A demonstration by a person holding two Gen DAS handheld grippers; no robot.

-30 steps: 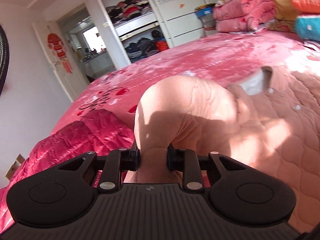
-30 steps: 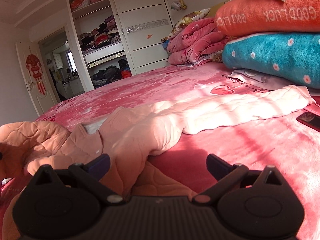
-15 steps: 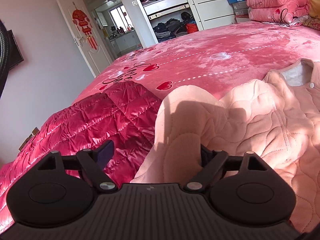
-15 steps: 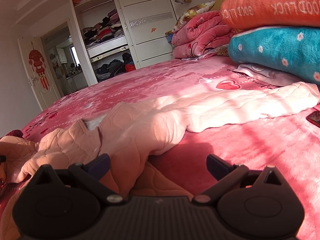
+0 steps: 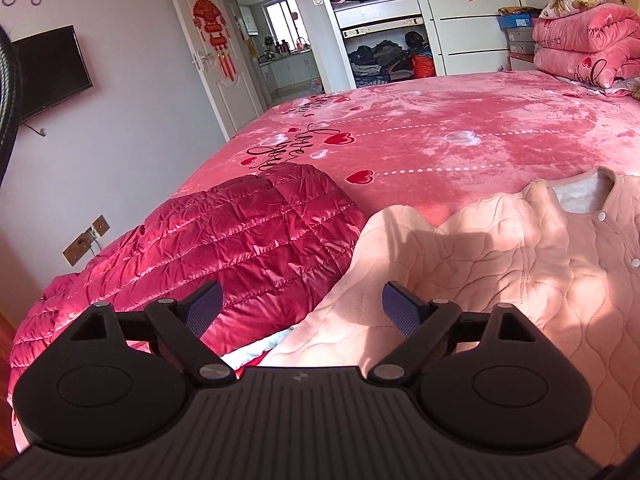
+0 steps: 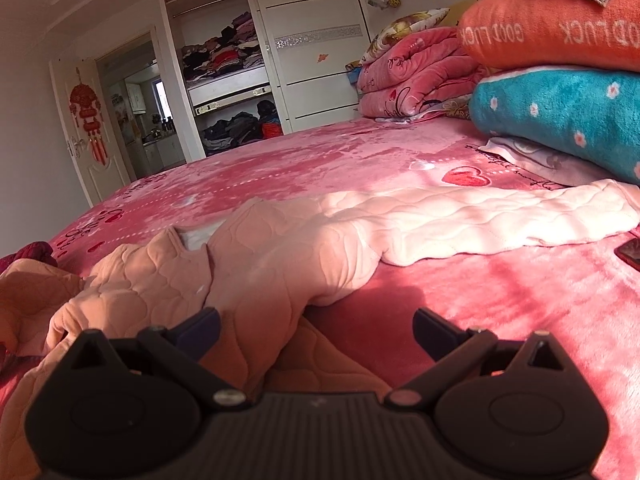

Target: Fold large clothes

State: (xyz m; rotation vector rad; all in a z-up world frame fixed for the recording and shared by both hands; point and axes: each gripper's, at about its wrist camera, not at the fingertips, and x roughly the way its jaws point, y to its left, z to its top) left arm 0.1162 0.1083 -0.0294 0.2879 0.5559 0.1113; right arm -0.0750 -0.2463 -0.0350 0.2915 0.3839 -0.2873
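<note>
A pale pink quilted jacket [image 5: 500,264] lies on the pink bed [image 5: 440,148]. Its left sleeve is folded in over the body. My left gripper [image 5: 302,304] is open and empty, just above the jacket's folded edge. In the right wrist view the jacket [image 6: 260,264] lies spread with its right sleeve [image 6: 480,216] stretched out toward the pillows. My right gripper [image 6: 316,326] is open and empty over the jacket's side edge.
A red puffer jacket [image 5: 240,240] lies at the bed's left edge beside the pink one. Orange and teal pillows [image 6: 560,92] are stacked at right. A phone [image 6: 630,250] lies on the bed near the sleeve end. Folded pink blankets [image 6: 408,76] and a wardrobe stand behind.
My left gripper was shut on the jacket's left sleeve, carried it over the body, then opened and let it go. It has drawn back. The right gripper stayed open and nearly still.
</note>
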